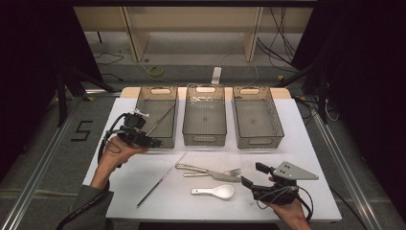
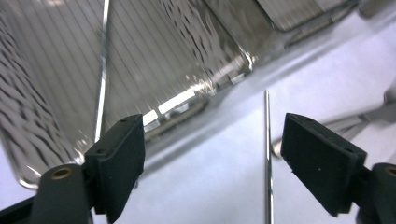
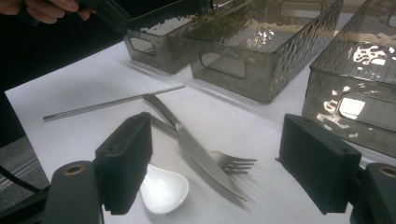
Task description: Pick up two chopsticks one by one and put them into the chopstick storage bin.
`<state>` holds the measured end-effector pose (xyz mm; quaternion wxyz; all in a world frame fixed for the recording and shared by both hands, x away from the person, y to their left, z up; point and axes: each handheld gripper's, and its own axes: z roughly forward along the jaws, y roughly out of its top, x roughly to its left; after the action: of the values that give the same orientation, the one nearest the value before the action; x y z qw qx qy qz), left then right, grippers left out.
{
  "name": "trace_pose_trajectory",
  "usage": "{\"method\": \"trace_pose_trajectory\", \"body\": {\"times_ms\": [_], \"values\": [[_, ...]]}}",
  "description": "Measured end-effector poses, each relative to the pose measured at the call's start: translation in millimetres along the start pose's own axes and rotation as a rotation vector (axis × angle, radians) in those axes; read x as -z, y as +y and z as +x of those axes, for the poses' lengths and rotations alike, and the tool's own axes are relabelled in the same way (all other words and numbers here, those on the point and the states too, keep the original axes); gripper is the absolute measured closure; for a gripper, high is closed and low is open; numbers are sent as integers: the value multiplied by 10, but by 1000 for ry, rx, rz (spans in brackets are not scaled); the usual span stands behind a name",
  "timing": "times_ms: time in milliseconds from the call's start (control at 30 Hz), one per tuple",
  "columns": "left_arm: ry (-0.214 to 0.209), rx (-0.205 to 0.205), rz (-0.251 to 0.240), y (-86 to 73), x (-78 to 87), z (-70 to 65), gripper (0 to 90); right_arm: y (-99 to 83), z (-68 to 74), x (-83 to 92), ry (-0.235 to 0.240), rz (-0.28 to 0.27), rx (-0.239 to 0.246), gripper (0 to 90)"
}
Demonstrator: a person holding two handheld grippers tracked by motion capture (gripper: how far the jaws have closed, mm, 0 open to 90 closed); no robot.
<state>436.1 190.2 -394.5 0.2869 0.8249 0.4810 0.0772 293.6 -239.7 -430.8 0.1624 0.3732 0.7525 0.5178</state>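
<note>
Your left gripper [image 2: 212,163] jaws are apart, empty; one chopstick [image 2: 100,79] already lies in the bin [image 2: 187,56] beyond them, its mate [image 2: 268,154] on the counter between them, ready for pickup.

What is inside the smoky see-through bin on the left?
The left smoky plastic bin holds one thin metal chopstick, leaning across it. The left gripper covers its near corner, so that spot cannot be judged.
</note>
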Motion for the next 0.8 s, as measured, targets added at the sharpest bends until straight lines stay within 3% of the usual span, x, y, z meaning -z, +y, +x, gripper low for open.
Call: {"method": "trace_pose_trajectory", "body": {"times_ms": [367,800], "values": [[-12,-54,76,-183,-117,-221,180,1,5,-2,1,-1,1,264],[-29,-105,236,-387,-232,-382,273,2,5,-7,6,2,4,264]]}}
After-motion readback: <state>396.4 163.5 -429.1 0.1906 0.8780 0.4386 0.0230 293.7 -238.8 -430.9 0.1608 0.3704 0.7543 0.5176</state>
